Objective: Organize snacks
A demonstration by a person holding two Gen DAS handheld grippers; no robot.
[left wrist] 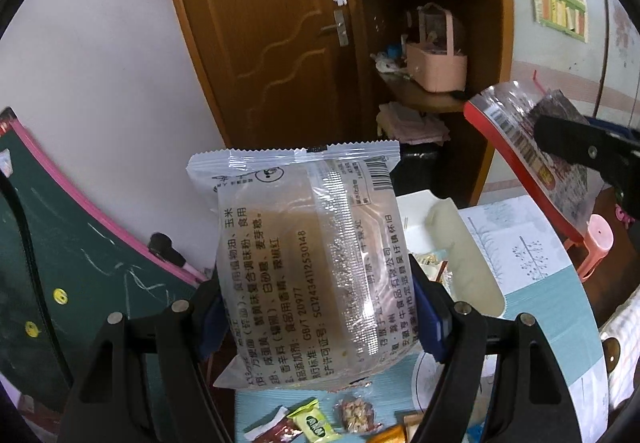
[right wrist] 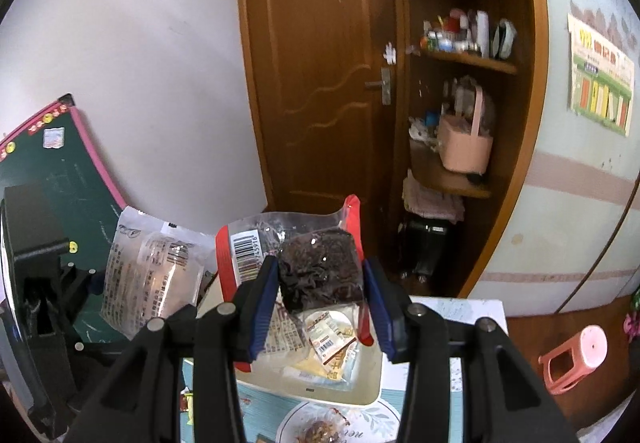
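**Snack sorting: both packets lifted, placement pending**

Your left hand-held gripper (left wrist: 320,307) is clamped on a clear noodle packet (left wrist: 308,263), its blue pads pressing the packet's two long sides. The packet is held upright, clear of the worktop (left wrist: 540,283), with its printed back facing the camera.

Your right hand-held gripper (right wrist: 320,299) is clamped on a red-edged packet (right wrist: 316,263) with dark contents. This packet hangs above the white bin (right wrist: 372,383), which sits toward the far edge of the worktop.

**Progress**

- The white bin already contains at least one small packet (right wrist: 330,339) and some pale wrappers beneath it. Judge the sorting as begun but not finished.
- Several small snacks (left wrist: 312,423) lie loose near the worktop's near edge, seen in the left wrist view. A patterned plate (right wrist: 340,427) in front of the bin carries a brown snack.
- Neither held packet is set down yet. Both need placing, followed by the loose items.

**Limits of the views**

- The hand-held gripper bodies block most of the worktop's near edge, so you cannot count the loose snacks.
- The bin's full contents are masked by the red-edged packet.
- The front labels of both held packets face away.
- The plate is cut off at the frame's bottom.
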